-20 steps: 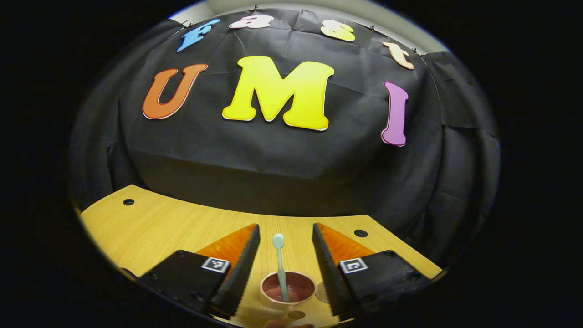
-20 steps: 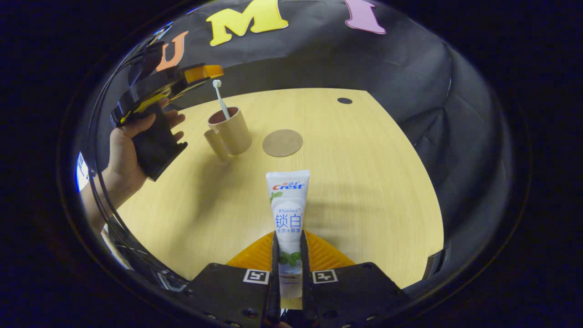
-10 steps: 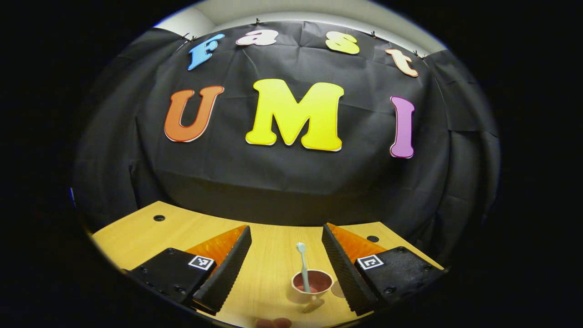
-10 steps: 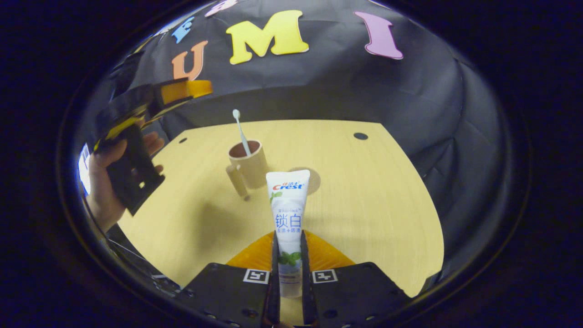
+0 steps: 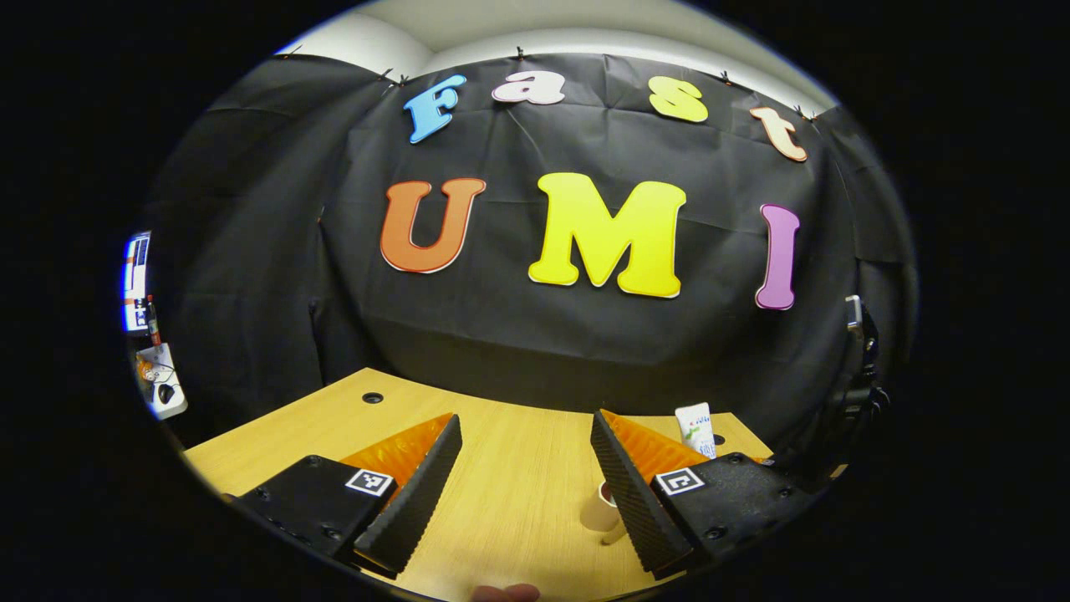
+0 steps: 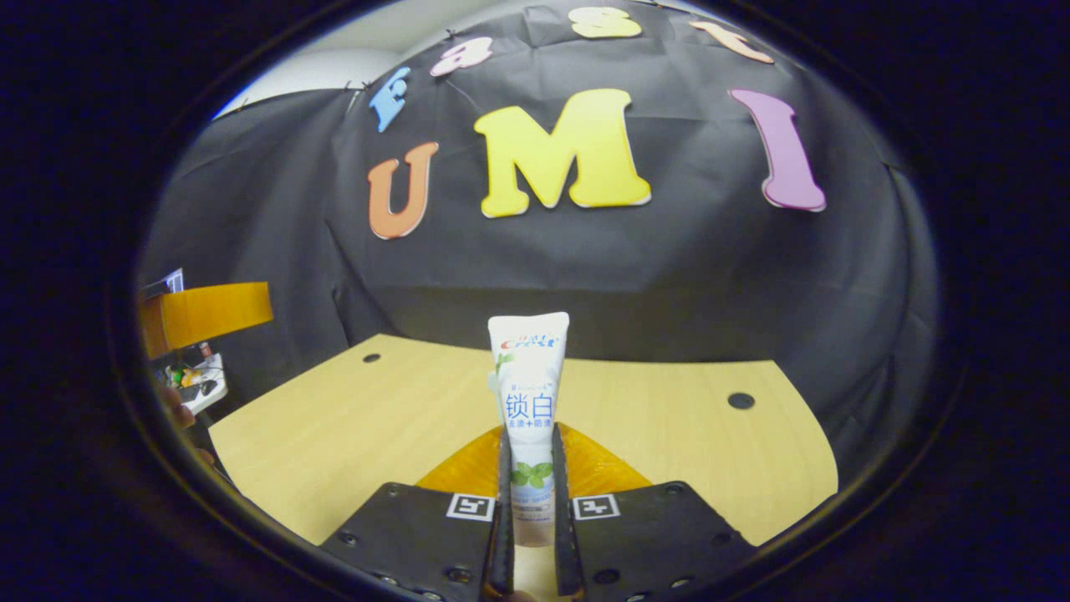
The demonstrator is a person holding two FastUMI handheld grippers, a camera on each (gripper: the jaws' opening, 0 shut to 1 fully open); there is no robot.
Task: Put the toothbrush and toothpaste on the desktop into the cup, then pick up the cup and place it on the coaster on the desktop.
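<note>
Your right fingers (image 6: 506, 502) pinch the toothpaste (image 6: 528, 393) low, tube pointing to 12 o'clock. It's soft and light, so squeeze gently. Your left gripper (image 5: 525, 493) hangs open.

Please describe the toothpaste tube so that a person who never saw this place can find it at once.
Look at the wooden desk in front of the black cloth wall. Above it, the right gripper holds one thing upright between its two fingers: the toothpaste tube. It is a white, flat-ended tube with blue writing and green leaves printed near the bottom, unlike the small cup on the desk.
</note>
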